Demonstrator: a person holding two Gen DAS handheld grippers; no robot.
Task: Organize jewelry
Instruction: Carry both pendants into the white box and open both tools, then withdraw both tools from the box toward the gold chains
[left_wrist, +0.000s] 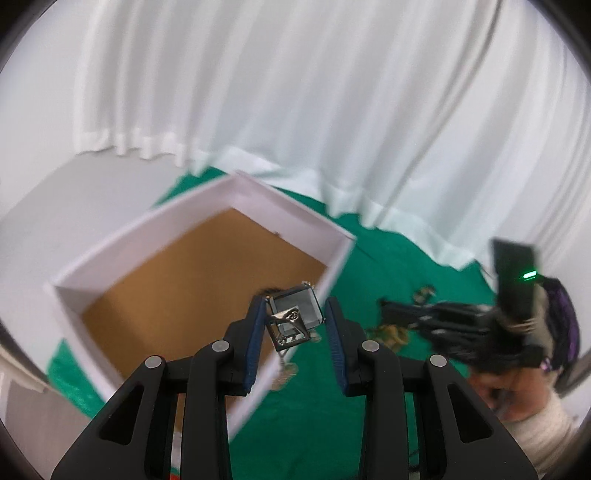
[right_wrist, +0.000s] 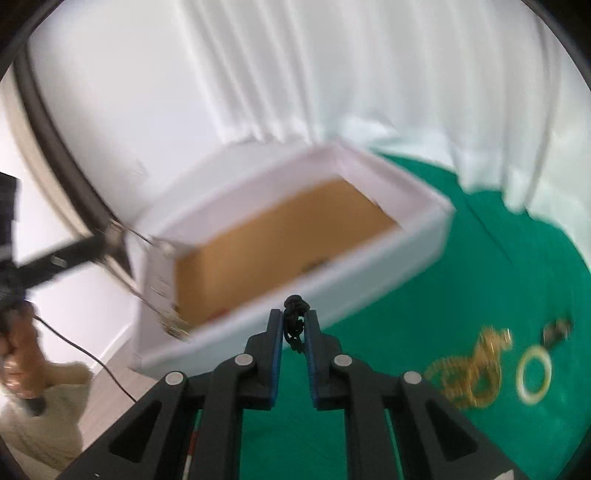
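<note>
My left gripper is shut on a silver-framed square glass pendant. Its thin chain and a round charm dangle over the near wall of a white box with a brown floor. My right gripper is shut on a small black beaded piece just in front of the box's near wall. A small dark item lies inside the box. In the left wrist view the right gripper is a blur at the right, held by a hand.
A green cloth covers the table. On it lie a heap of gold chain, a cream ring and a small dark piece. White curtains hang behind the box. A cable runs at lower left.
</note>
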